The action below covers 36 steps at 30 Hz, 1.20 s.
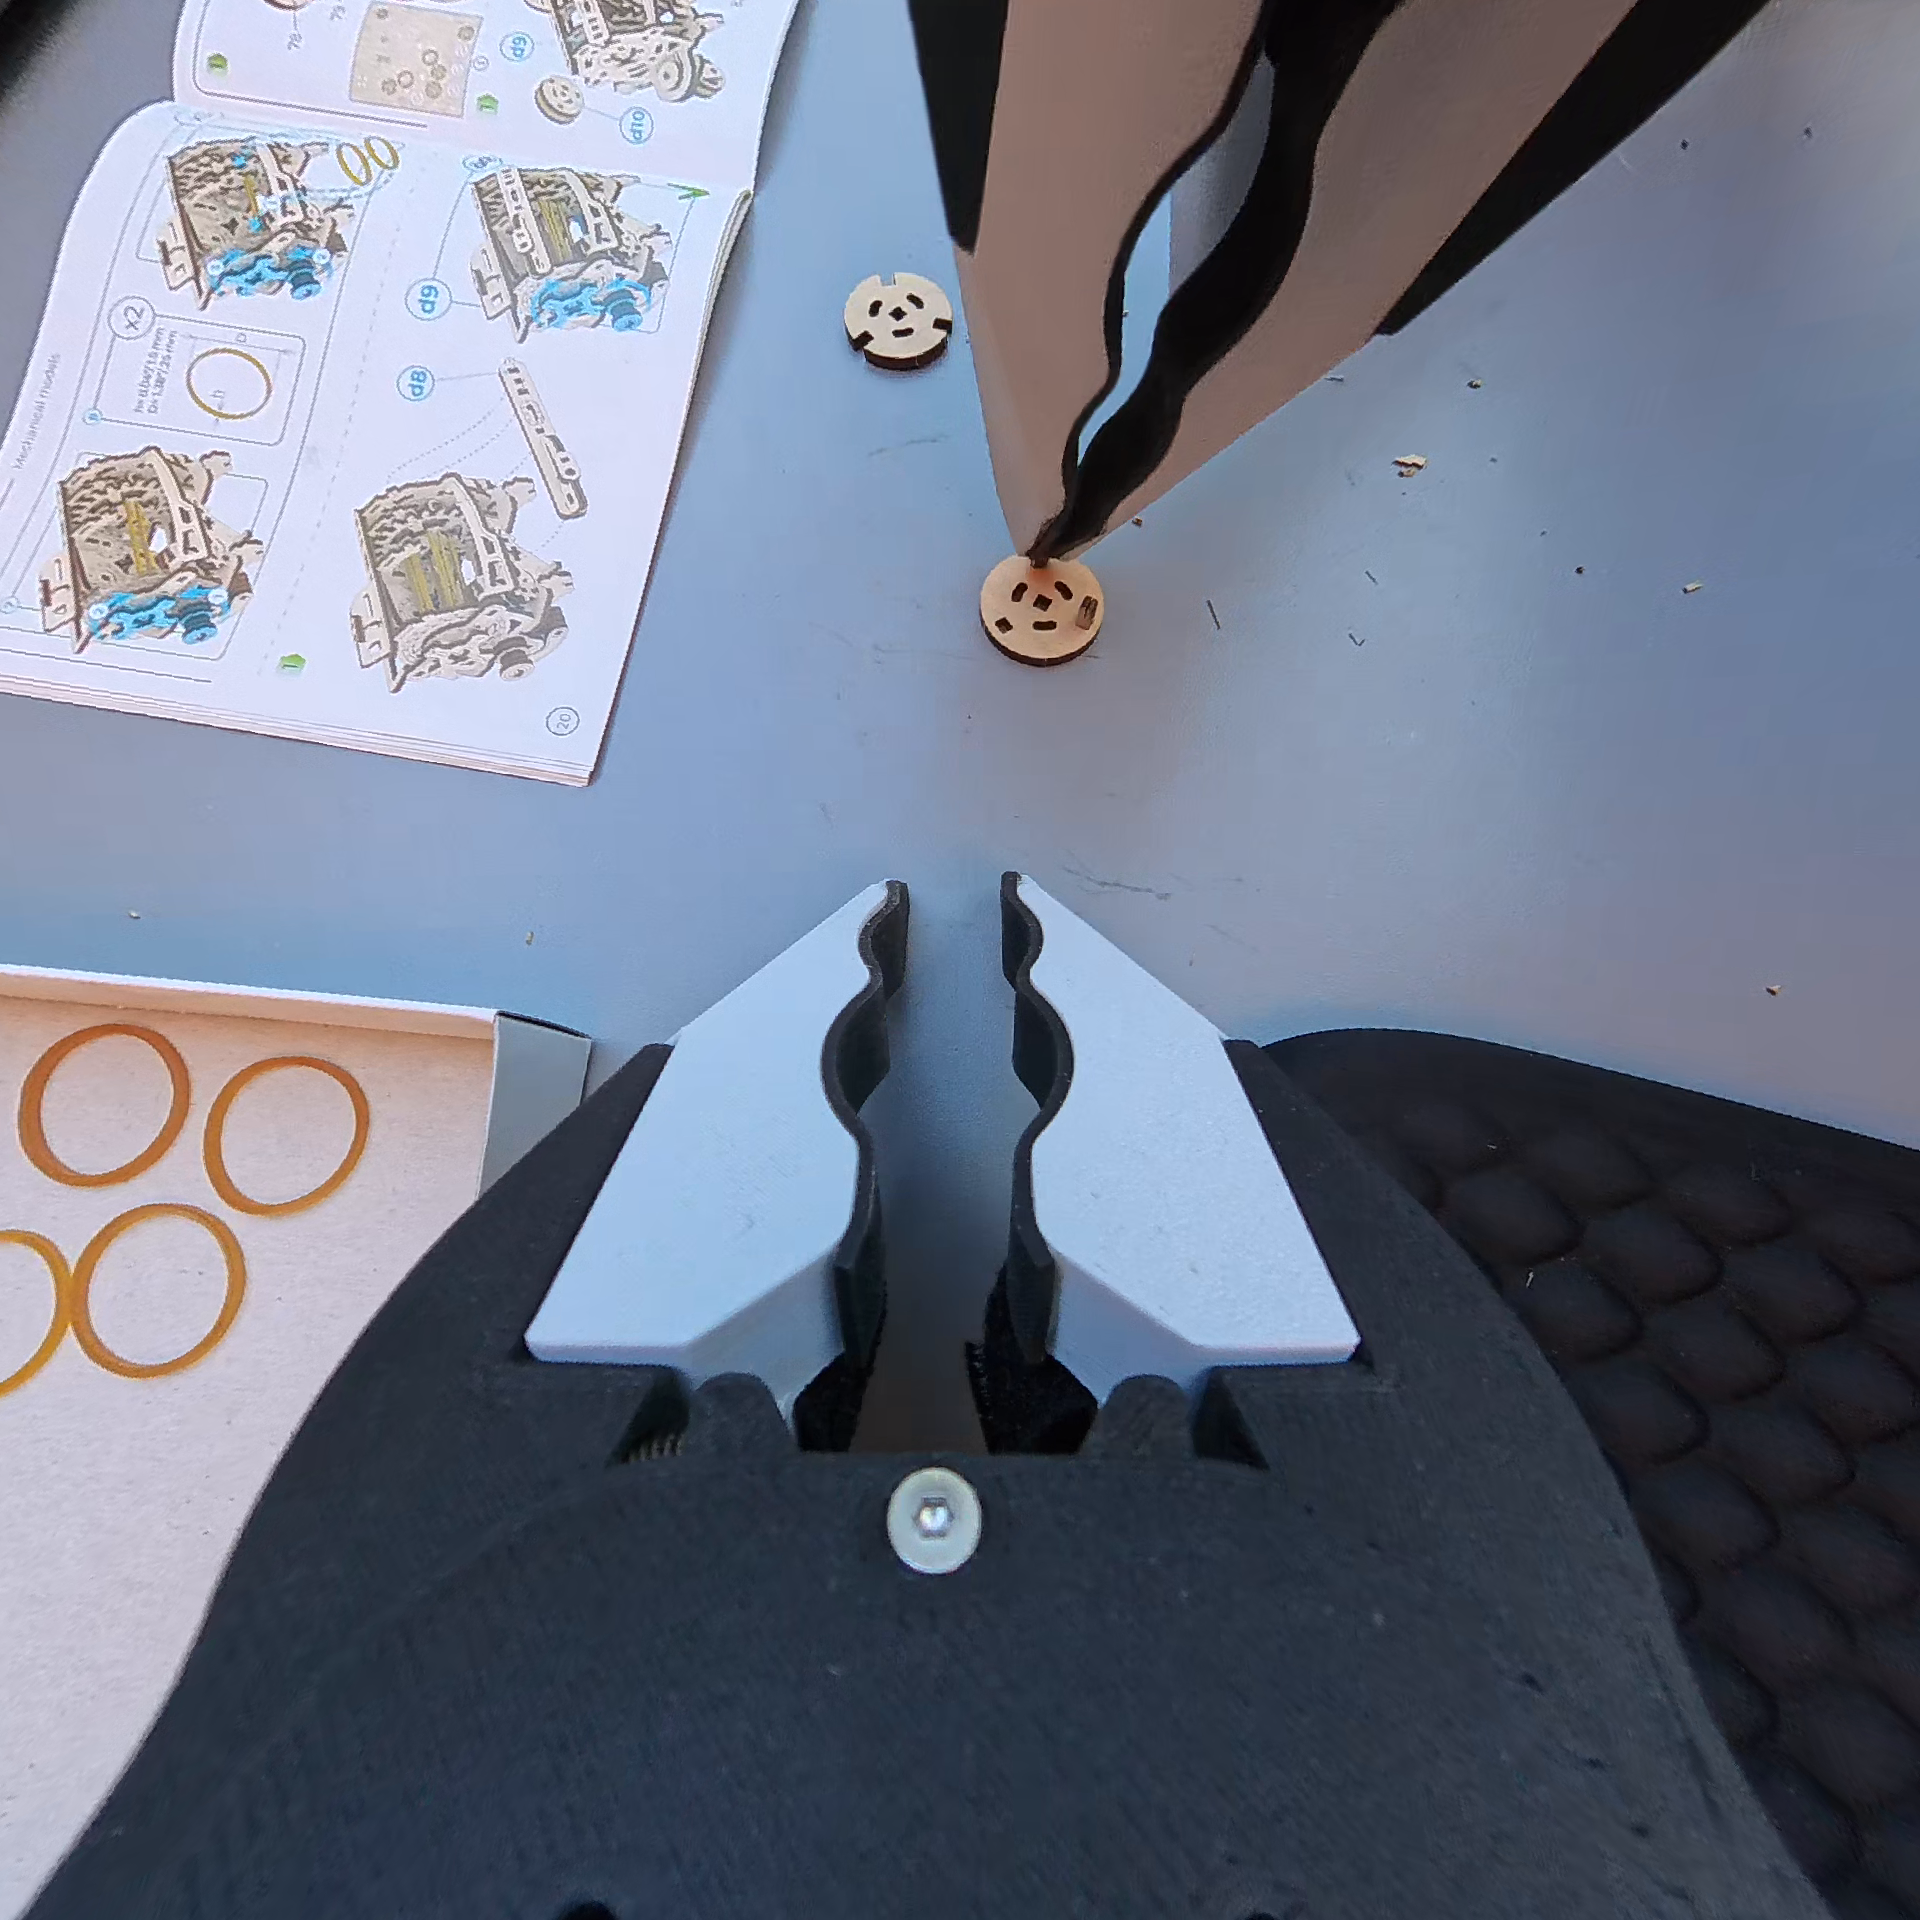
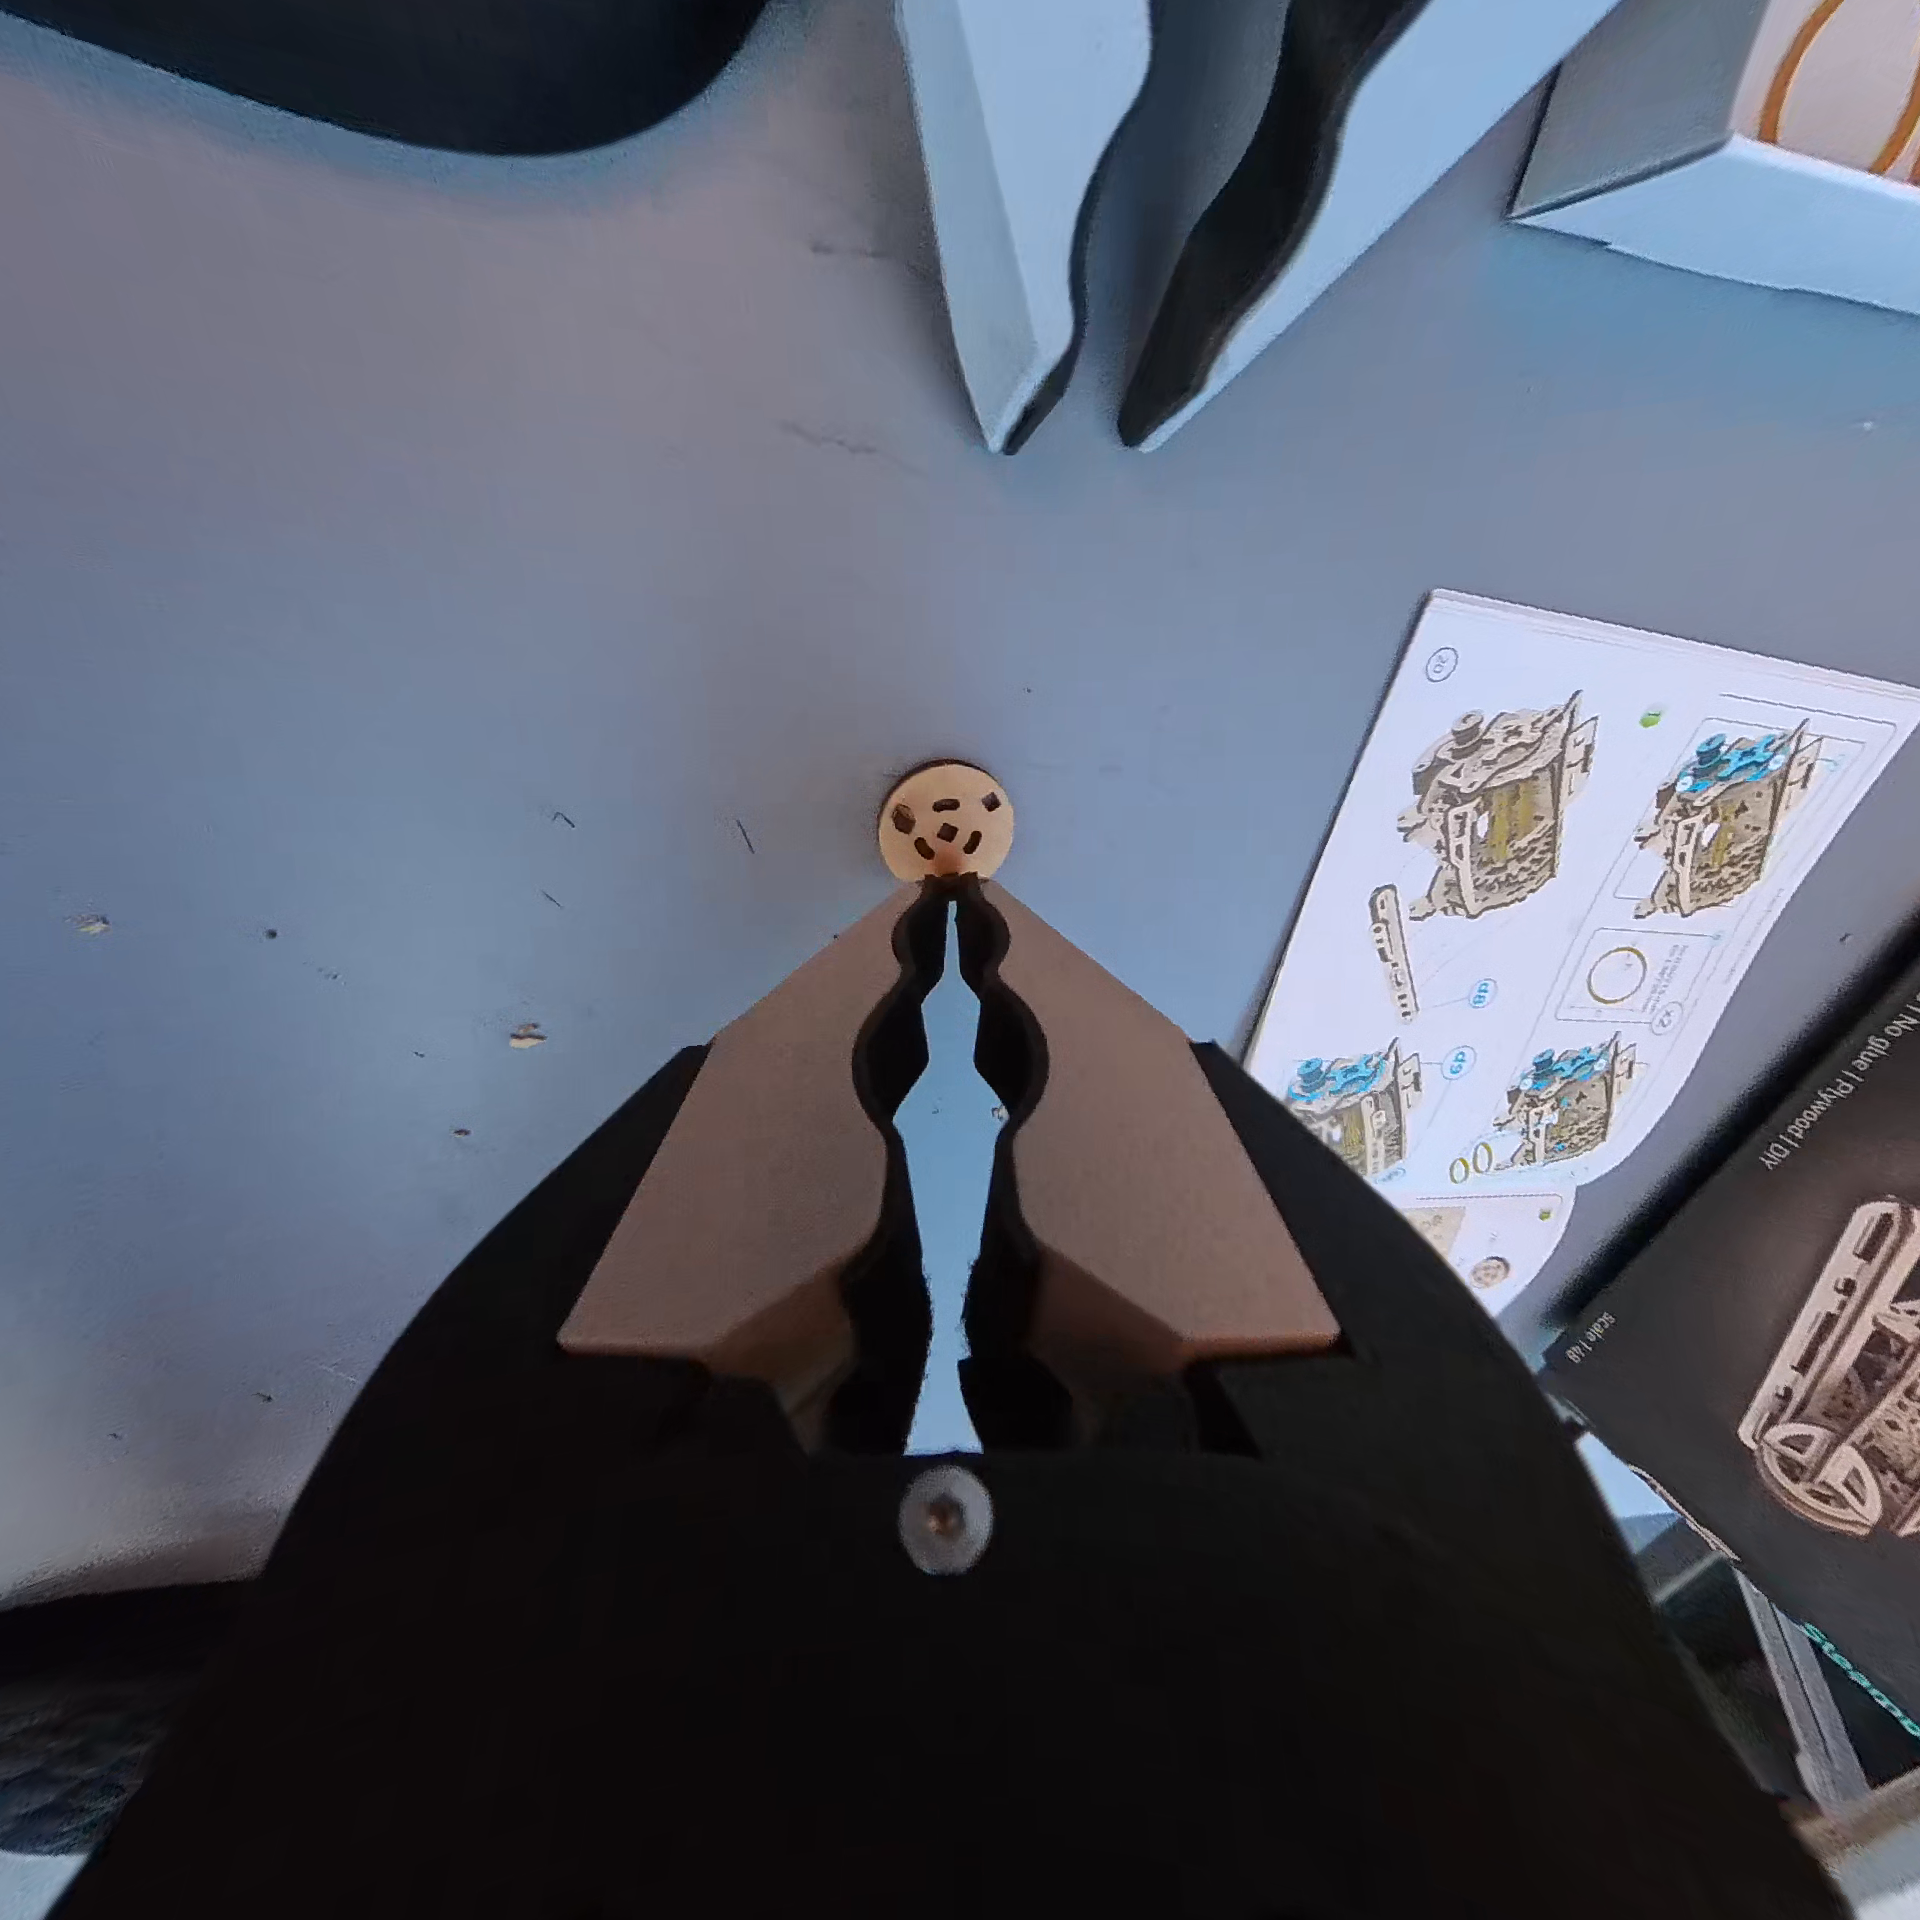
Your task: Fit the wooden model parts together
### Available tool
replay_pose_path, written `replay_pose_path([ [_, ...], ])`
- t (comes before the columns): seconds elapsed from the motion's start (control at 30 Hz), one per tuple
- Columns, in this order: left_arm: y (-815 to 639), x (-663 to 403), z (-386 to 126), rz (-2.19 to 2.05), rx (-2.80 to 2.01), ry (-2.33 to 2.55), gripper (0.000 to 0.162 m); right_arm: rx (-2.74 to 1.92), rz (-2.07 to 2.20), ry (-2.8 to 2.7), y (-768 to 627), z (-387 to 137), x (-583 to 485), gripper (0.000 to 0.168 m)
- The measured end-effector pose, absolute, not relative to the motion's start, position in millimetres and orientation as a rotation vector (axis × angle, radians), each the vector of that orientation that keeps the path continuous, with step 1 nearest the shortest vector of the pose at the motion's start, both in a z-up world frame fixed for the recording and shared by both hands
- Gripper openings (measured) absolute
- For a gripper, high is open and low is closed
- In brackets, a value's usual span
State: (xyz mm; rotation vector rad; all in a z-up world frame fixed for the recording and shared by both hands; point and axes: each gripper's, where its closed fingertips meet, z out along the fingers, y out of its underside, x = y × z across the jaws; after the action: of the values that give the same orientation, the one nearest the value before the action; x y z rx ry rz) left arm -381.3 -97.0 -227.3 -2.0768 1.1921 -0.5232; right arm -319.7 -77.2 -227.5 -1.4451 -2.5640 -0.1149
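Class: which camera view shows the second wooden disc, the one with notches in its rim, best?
The left wrist view. The notched wooden disc lies flat on the table there, unobstructed, beside the instruction booklet. The right wrist view does not show it at all; it shows only the round wooden disc at the right gripper tips.

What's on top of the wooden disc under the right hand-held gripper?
The disc carries one small dark peg standing near its rim, among open slots. The right hand-held gripper tips meet its edge on a tiny piece; whether that piece is seated in a slot is hidden.
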Motion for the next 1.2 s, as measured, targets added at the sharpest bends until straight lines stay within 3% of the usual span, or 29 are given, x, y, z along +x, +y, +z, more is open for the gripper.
replay_pose_path([
  [0.73,-96.8,-381.4,-226.9,-0.535,-2.076,1.182,0.016,-1.466,0.153,-2.759,-78.5,-228.6,-320.0,0.001],
  [1.2,-96.8,-381.4,-227.1,-0.535,-2.077,1.181,0.016,-1.310,-0.072,-2.652,-78.7,-229.0,-319.4,0.001],
])
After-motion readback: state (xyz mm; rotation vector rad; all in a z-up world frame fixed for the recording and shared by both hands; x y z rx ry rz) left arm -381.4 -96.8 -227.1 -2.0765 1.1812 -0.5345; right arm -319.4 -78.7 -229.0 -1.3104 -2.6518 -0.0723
